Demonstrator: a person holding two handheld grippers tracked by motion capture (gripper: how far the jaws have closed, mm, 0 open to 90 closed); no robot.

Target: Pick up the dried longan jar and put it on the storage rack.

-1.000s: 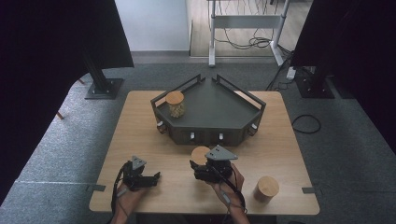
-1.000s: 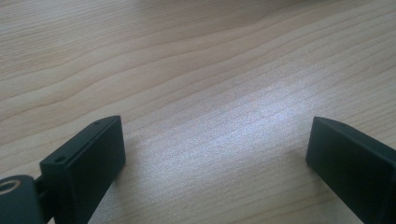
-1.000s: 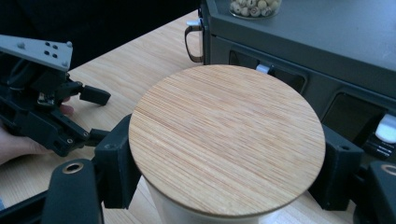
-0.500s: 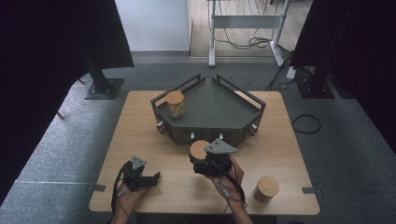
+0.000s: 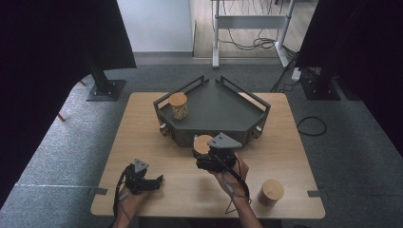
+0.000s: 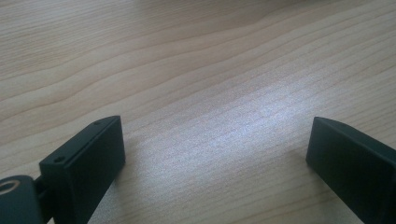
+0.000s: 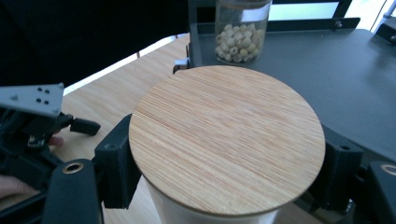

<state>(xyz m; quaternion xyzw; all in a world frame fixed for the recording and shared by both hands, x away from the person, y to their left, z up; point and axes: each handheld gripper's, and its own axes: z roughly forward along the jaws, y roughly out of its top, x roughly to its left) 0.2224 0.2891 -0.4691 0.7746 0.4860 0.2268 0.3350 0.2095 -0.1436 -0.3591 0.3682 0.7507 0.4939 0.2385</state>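
The jar with a bamboo lid [image 7: 227, 140] sits clamped between the jaws of the right gripper [image 5: 204, 151], both pads pressed against its white body just under the lid. The held jar hangs just in front of the near wall of the dark grey tray [image 5: 223, 102]. Beyond the right gripper, in the tray's far left corner, stands a glass jar of pale round pieces [image 5: 178, 106], upright and lidded. To the right gripper's near right, a third bamboo-lidded jar [image 5: 271, 192] stands on the worktop [image 5: 142, 133], well apart. The left gripper [image 5: 151, 183] rests low over bare worktop, jaws set wide apart with nothing between them.
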